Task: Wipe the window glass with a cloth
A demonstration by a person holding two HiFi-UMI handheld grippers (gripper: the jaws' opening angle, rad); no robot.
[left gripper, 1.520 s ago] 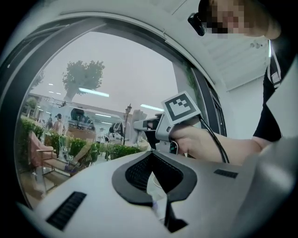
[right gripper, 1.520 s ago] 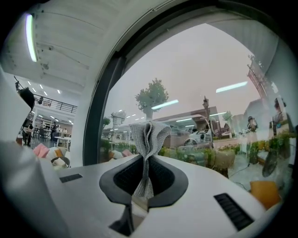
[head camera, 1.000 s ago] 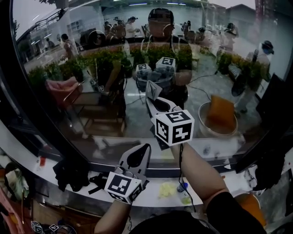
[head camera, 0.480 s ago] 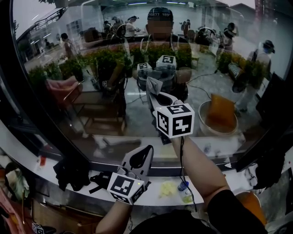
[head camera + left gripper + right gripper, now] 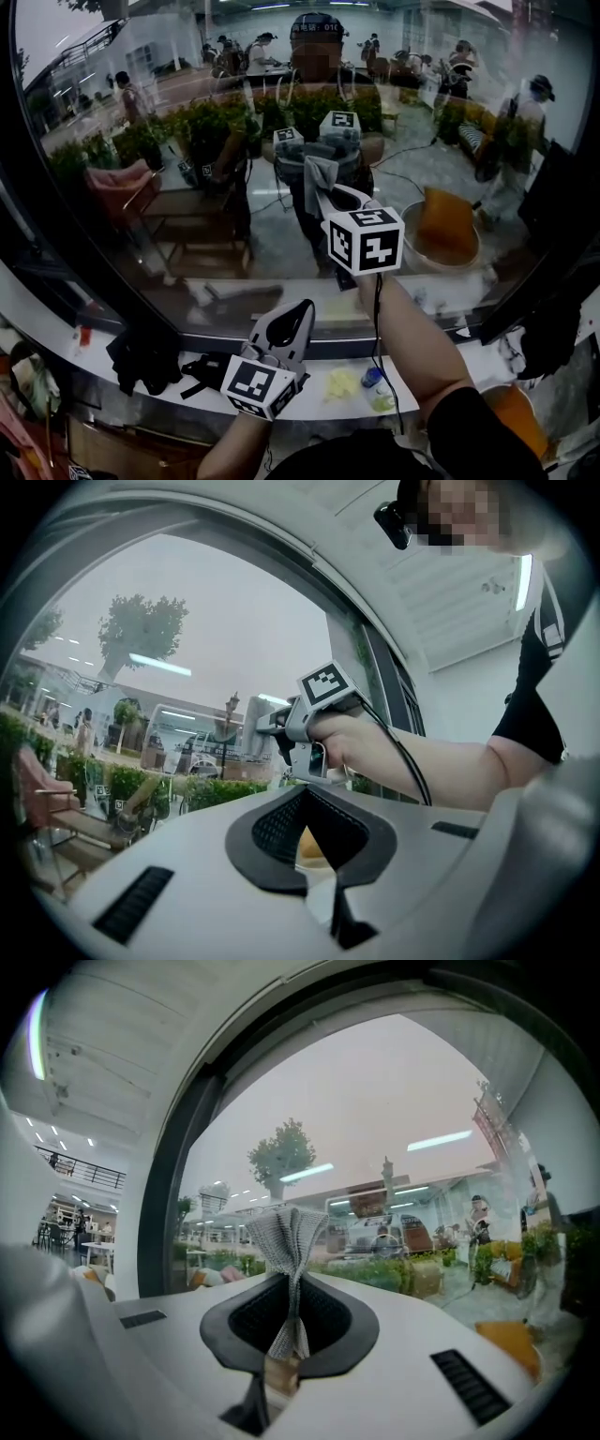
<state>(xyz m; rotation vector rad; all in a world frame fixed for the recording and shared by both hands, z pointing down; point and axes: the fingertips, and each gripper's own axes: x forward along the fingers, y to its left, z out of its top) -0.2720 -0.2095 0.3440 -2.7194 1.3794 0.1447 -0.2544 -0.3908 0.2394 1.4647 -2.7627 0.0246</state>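
Lower left of the head view: a dark bundle lies on the white sill. I cannot tell what it is, and it plays no part here.

Lower centre: the left gripper hangs low, just above the sill, with its tips pointing up at the window glass. Its own view shows the jaws brought together with nothing clamped. A pale patch shows through the notch behind them, and I cannot identify it.

Centre: the right gripper is raised in front of the pane with its jaws closed on a grey cloth. The cloth's long axis runs along the jaws. The pinched end sits deep between the pads and the free end fans out beyond the tips, towards the glass. The cloth therefore lies ahead of the fingers, and the right gripper is much the nearer to the working area.

View comparison: the right gripper view confirms the grip and the ribbed weave, but it gives no depth to the pane. In the head view the cloth meets its own reflection, so I judge it to be at or just off the glass. I cannot confirm contact. The left gripper view shows the right hand from the side, well apart from the left jaws.
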